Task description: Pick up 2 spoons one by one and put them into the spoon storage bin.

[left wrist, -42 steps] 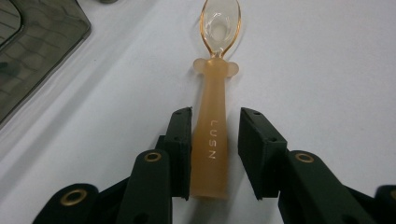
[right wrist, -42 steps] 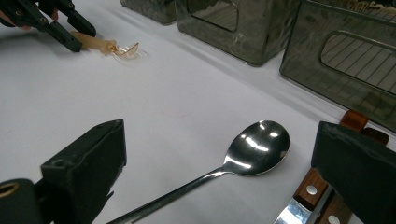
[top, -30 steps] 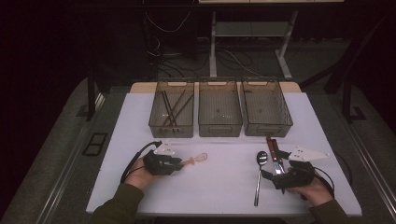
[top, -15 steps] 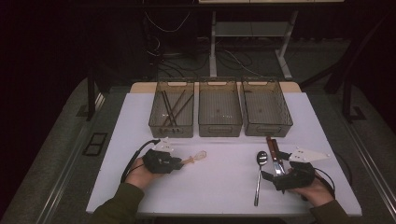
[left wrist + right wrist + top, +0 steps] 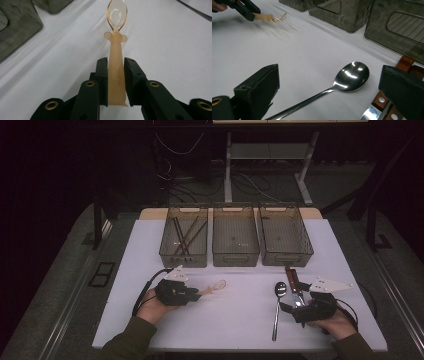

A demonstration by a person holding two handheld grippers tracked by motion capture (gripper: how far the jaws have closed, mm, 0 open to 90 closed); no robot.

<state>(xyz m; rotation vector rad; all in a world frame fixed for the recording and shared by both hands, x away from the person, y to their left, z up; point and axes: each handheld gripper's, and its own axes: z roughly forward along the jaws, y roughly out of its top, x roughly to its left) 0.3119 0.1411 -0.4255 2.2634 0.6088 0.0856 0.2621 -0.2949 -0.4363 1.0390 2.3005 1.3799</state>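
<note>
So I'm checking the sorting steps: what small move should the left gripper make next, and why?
Probably lift. The left gripper is shut on the peach baby spoon, whose bowl lies low over the white table; the three bins stand beyond, so it must rise to clear their walls.

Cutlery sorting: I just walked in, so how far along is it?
Done: dark sticks lie in the left bin. In hand: the left gripper is shut on a small peach spoon. Left: the metal spoon and wood-handled knives lie on the table by the open right gripper; the middle bin and right bin look empty.
</note>
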